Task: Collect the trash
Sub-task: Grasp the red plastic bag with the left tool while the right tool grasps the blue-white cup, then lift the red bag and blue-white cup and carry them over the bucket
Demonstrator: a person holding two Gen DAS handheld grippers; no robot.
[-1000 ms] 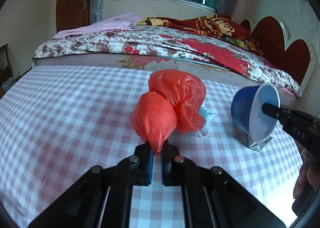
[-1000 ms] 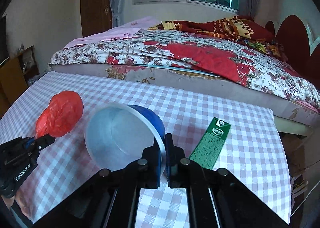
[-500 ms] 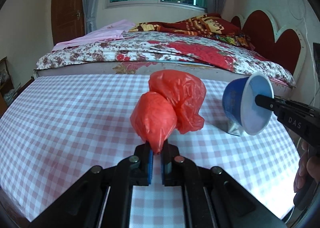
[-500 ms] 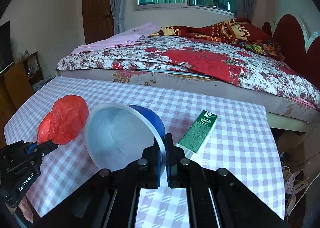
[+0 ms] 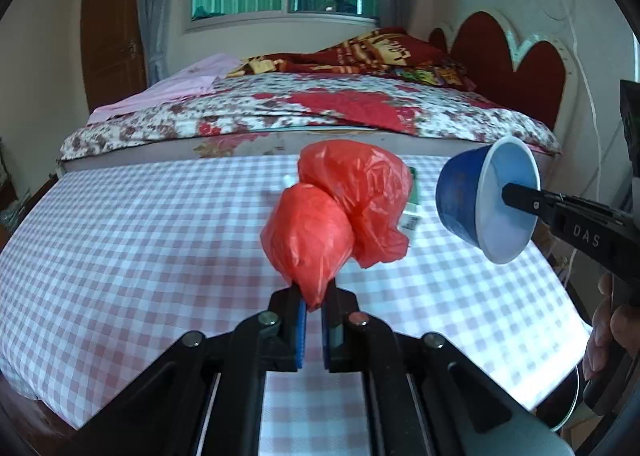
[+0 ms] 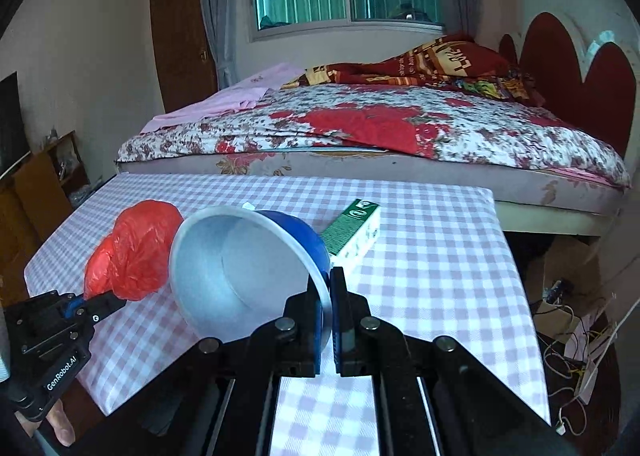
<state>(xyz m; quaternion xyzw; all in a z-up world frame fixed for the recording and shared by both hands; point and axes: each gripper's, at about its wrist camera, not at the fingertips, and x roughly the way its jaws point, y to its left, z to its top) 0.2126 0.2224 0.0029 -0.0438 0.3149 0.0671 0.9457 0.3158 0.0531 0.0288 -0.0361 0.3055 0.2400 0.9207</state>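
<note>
Left claw point(image 5: 311, 302) is pinching a red plastic bag point(image 5: 340, 211) aloft; right claw point(image 6: 327, 288) is gripping a tilted blue cup point(image 6: 248, 268) by its rim, seemingly empty, above the tabletop point(image 6: 440, 256).

Both claws risen higher above checked table point(image 6: 436, 240). Green carton point(image 6: 352, 234) now shows farther beyond right gripper point(image 6: 327, 308); blue cup point(image 5: 476, 199) lifted off cloth.

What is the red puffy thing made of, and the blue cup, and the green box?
The red bag looks like thin, shiny plastic film: it crinkles, glints, and light glows through it. The blue cup is probably paper or thin plastic: smooth matte white inside, with a thin rolled rim pinched by the right claw. The green box seems to be printed cardboard, with flat faces and sharp folded edges.
</note>
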